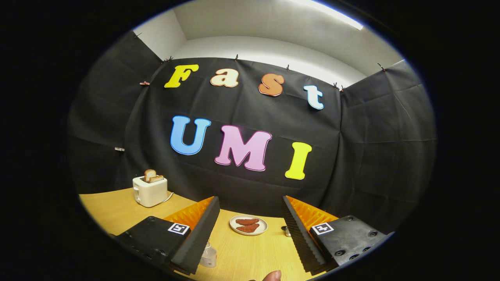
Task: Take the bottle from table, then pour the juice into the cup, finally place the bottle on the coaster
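Wooden table [242,253] under my gripper [250,234], fingers spread wide, holding nothing. Clear bottle-like thing [209,255] sits just beside the left finger, partly hidden. Plate [248,225] with two reddish pieces beyond the fingers; toaster [150,190] near the table's far left edge.

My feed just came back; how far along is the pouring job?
Nothing looks done. The gripper is open, fingers apart and holding nothing. A clear bottle-like item stands on the table beside one finger. Grasping, pouring and placing on the coaster all remain.
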A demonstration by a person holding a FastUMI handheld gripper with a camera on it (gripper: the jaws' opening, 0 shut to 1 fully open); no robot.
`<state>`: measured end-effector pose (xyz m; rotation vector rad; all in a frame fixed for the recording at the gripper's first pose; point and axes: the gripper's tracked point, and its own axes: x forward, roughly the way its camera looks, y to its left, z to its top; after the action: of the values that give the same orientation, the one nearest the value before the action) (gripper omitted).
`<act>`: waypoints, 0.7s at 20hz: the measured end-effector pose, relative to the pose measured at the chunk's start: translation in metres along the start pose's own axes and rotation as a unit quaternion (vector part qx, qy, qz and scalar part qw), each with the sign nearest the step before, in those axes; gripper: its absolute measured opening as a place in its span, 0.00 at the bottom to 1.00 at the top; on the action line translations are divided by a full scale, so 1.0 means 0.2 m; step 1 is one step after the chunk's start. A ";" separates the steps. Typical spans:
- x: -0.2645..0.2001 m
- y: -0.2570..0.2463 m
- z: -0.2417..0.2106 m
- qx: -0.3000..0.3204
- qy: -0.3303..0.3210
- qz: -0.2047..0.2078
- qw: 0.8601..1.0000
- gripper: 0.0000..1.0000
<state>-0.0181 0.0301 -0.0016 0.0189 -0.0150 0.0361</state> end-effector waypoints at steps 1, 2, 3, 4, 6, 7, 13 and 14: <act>-0.01 0.01 0.00 0.003 -0.004 0.003 1.000 0.97; -0.01 0.02 -0.01 0.006 -0.008 0.005 1.000 0.97; -0.01 0.03 -0.02 0.010 -0.011 0.007 1.000 0.97; -0.01 0.05 -0.04 0.015 -0.014 0.009 1.000 0.97; -0.01 0.09 -0.08 0.021 -0.019 0.014 0.999 0.97; -0.01 0.11 -0.11 0.021 -0.023 0.017 0.999 0.97; -0.03 0.32 -0.34 0.025 -0.031 0.058 0.998 0.97; -0.03 0.35 -0.39 0.027 -0.028 0.063 0.997 0.97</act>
<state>-0.0257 0.1004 -0.0783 0.0732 -0.0722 0.1614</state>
